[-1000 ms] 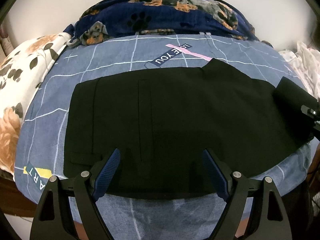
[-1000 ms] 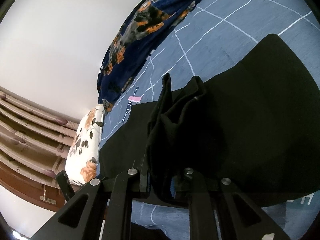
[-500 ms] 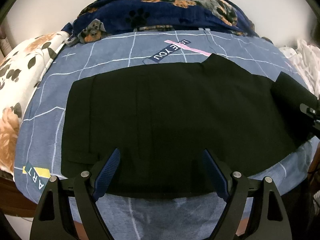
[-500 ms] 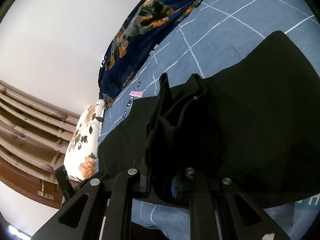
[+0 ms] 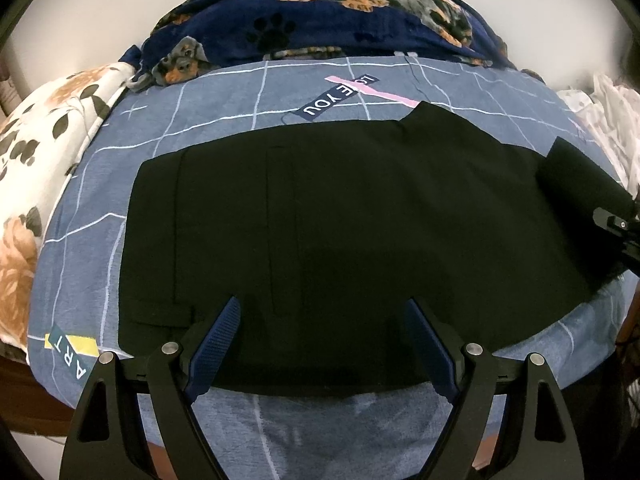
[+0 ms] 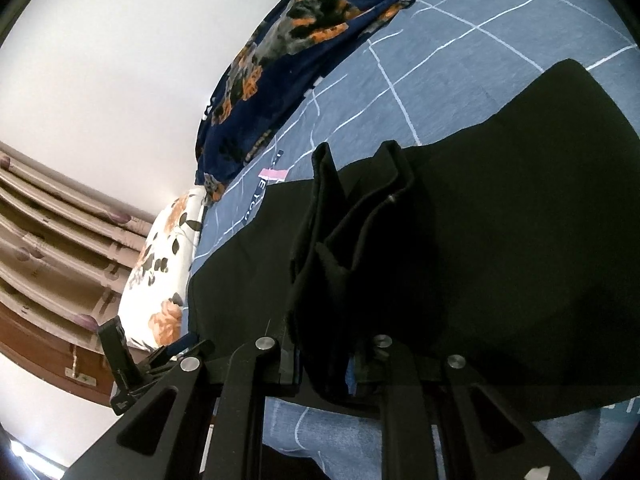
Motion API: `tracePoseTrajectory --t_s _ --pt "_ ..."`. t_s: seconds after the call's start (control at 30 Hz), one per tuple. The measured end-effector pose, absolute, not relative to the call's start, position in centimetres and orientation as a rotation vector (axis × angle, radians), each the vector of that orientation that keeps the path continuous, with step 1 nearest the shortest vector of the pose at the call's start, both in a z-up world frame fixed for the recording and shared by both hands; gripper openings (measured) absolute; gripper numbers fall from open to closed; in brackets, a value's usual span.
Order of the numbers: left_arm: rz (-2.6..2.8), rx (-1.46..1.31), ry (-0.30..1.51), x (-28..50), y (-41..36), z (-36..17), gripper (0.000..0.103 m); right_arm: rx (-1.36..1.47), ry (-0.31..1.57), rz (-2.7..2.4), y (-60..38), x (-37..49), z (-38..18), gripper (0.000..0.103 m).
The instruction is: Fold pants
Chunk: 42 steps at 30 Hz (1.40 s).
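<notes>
Black pants point(image 5: 340, 232) lie spread flat across the blue grid bedsheet point(image 5: 248, 104). My left gripper point(image 5: 320, 312) is open and empty, its blue pads point(image 5: 218, 340) hovering over the near edge of the pants. My right gripper point(image 6: 332, 360) is shut on a bunched end of the pants point(image 6: 352, 248), lifted off the bed at the right side. That raised end and the right gripper point(image 5: 624, 232) show at the right edge of the left wrist view. The left gripper shows in the right wrist view point(image 6: 132, 368) at lower left.
A navy dog-print blanket point(image 5: 340, 16) lies along the far side by the white wall. A floral pillow point(image 5: 36, 148) sits at the left, white cloth point(image 5: 608, 108) at the right. The bed's near edge point(image 5: 320, 432) is just below my left gripper.
The left wrist view has shifted slightly, the pants sitting a little further from the camera. The right gripper keeps its hold on the lifted end and has tilted slightly.
</notes>
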<state>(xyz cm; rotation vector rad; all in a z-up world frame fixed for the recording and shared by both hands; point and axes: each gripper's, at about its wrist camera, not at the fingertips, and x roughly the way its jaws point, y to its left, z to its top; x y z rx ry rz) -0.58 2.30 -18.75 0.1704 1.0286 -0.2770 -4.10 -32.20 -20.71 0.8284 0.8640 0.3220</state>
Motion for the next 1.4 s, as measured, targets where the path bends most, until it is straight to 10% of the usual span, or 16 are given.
tracePoseTrajectory --t_s 0.43,0.9,1.4 --pt "-0.275 0.174 1.037 -0.6 2.1 -19.0 0.084 0.815 0.889 0.359 -31.0 -3.8 -21.1 0.022" --pt "-0.269 0.175 1.047 -0.4 2.2 -19.2 0.084 0.867 0.930 0.479 -29.5 -3.5 -21.6 0.057" --pt "-0.270 0.181 1.030 -0.5 2.3 -18.9 0.084 0.932 0.963 0.568 -29.4 -3.6 -21.4 0.061"
